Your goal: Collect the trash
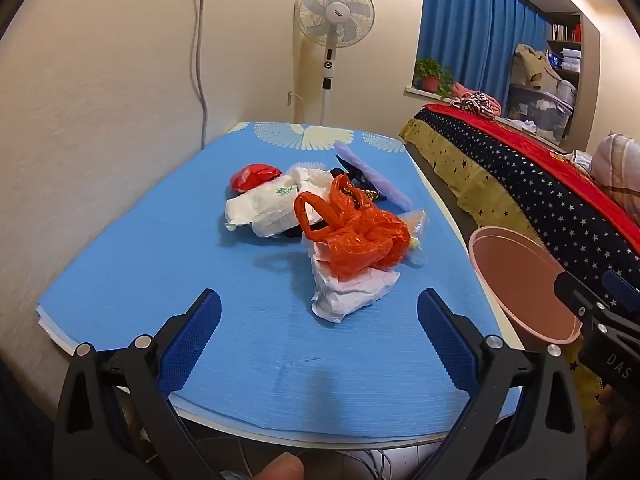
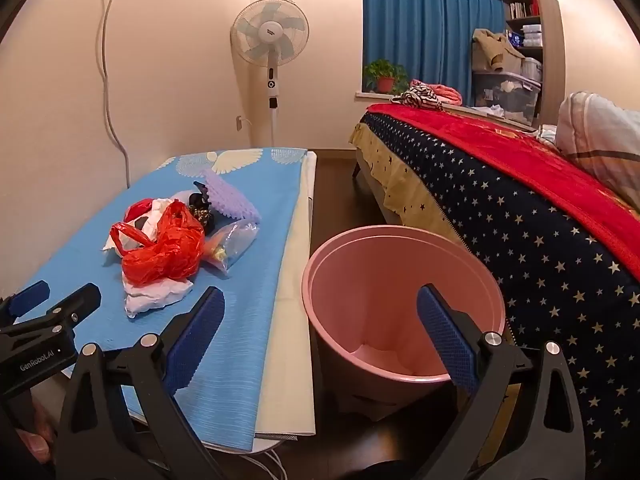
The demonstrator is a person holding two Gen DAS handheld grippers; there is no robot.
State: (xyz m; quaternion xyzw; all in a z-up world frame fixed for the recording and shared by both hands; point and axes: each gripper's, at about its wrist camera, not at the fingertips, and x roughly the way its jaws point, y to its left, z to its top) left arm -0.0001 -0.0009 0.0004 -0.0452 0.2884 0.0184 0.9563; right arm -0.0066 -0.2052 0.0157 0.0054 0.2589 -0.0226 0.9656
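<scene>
Two hand-held grippers: left hand-held gripper (image 1: 319, 332) and right hand-held gripper (image 2: 320, 330) both spread wide, empty.
Bin: pink bin (image 2: 400, 304), on the floor beside the tabletop (image 1: 160, 280); rigid.
Trash: heap mid-tabletop; light, soft.
Hold: orange bag (image 1: 352, 236), crinkly, slippery; pinch a handle loop.

We count two grippers: left gripper (image 1: 319, 322), right gripper (image 2: 320, 320). One pink bin (image 2: 400, 304). One table (image 1: 140, 264). One trash pile: two red bags, orange-red bag (image 1: 356, 236), small red bag (image 1: 254, 176); one lilac foam sheet (image 1: 372, 176); white wrappers, perhaps three. One fan (image 1: 335, 14). One potted plant (image 2: 385, 76).
</scene>
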